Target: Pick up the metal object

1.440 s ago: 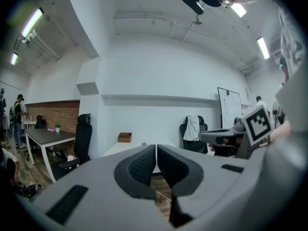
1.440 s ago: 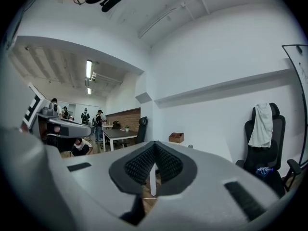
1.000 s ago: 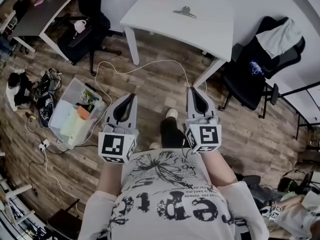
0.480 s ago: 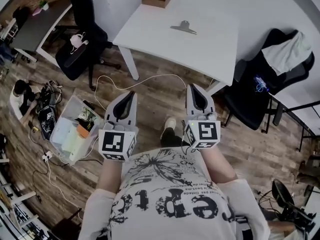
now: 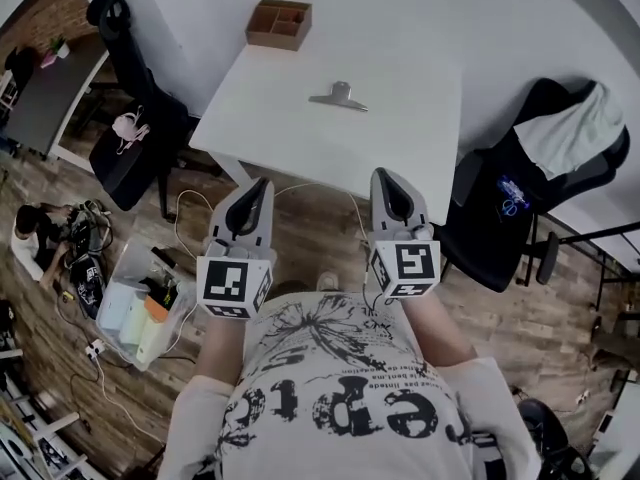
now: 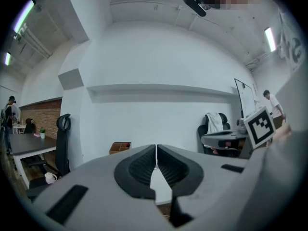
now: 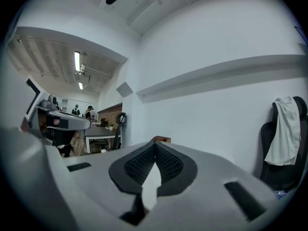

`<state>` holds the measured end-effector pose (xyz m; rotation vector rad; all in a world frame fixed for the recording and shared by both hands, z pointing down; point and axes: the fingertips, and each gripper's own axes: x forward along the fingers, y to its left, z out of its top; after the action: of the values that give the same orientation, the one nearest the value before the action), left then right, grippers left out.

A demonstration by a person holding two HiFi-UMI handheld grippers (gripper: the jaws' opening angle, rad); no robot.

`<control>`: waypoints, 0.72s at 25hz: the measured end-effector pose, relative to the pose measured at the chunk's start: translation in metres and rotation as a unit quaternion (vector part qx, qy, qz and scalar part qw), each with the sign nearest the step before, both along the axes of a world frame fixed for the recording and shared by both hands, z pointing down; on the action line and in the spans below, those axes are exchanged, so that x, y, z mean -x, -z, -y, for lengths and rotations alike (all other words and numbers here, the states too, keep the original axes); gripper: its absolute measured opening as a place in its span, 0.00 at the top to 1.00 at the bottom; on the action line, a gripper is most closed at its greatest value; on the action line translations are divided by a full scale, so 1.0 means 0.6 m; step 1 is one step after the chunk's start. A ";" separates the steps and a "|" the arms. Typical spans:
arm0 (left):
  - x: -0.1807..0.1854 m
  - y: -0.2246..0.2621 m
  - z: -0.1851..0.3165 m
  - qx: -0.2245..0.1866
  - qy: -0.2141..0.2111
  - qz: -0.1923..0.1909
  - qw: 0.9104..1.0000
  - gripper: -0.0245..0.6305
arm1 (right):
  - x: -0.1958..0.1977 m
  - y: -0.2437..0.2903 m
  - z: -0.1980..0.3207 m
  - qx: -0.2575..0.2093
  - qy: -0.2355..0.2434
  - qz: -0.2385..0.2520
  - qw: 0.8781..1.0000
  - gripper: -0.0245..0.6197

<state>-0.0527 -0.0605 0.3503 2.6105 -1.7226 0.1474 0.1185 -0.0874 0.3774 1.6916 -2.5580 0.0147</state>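
A metal clip (image 5: 338,97) lies near the middle of the white table (image 5: 420,128) in the head view. My left gripper (image 5: 258,185) and my right gripper (image 5: 384,176) are held side by side in front of the person's chest, short of the table's near edge and well away from the clip. Both are shut with nothing between the jaws; each gripper view shows its pads meeting at the tips, the left gripper (image 6: 155,148) and the right gripper (image 7: 155,146). The clip is not visible in either gripper view.
A small wooden box (image 5: 279,24) sits at the table's far left corner. Black office chairs stand at the left (image 5: 135,138) and at the right (image 5: 520,198), the right one draped with a pale cloth. A plastic bin (image 5: 145,303) and cables lie on the wooden floor at the left.
The person has moved toward the table, so the table and clip have come lower and nearer in the head view. Both grippers stay shut in front of the chest.
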 end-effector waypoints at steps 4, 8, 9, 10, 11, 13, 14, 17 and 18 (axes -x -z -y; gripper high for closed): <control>-0.010 -0.005 0.072 0.008 -0.008 -0.001 1.000 0.95 | -0.012 -0.012 0.065 0.012 -0.009 -0.002 1.000 0.97; -0.013 -0.016 0.143 0.016 -0.016 -0.003 1.000 0.95 | -0.017 -0.026 0.129 0.023 -0.019 -0.004 1.000 0.97; -0.013 -0.019 0.162 0.018 -0.020 -0.003 1.000 0.94 | -0.017 -0.028 0.146 0.026 -0.022 -0.005 0.999 0.97; -0.014 -0.022 0.184 0.021 -0.025 -0.003 0.999 0.95 | -0.016 -0.031 0.165 0.030 -0.025 -0.005 0.999 0.97; -0.014 -0.025 0.207 0.023 -0.031 -0.004 0.999 0.95 | -0.015 -0.034 0.185 0.033 -0.029 -0.006 0.999 0.97; -0.013 -0.029 0.259 0.026 -0.046 -0.006 0.999 0.94 | -0.009 -0.042 0.226 0.041 -0.039 -0.009 0.998 0.97; -0.011 -0.029 0.285 0.026 -0.054 -0.007 0.998 0.95 | -0.005 -0.047 0.247 0.047 -0.045 -0.010 0.998 0.97; -0.004 -0.027 0.360 0.023 -0.083 -0.006 0.996 0.95 | 0.008 -0.064 0.308 0.068 -0.063 -0.008 0.996 0.97; -0.001 -0.028 0.386 0.024 -0.090 -0.005 0.996 0.94 | 0.010 -0.069 0.330 0.074 -0.070 -0.008 0.995 0.97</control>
<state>-0.0522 -0.2920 0.3673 2.7220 -1.4594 0.1737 0.1122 -0.2854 0.4189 1.8029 -2.3560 0.1938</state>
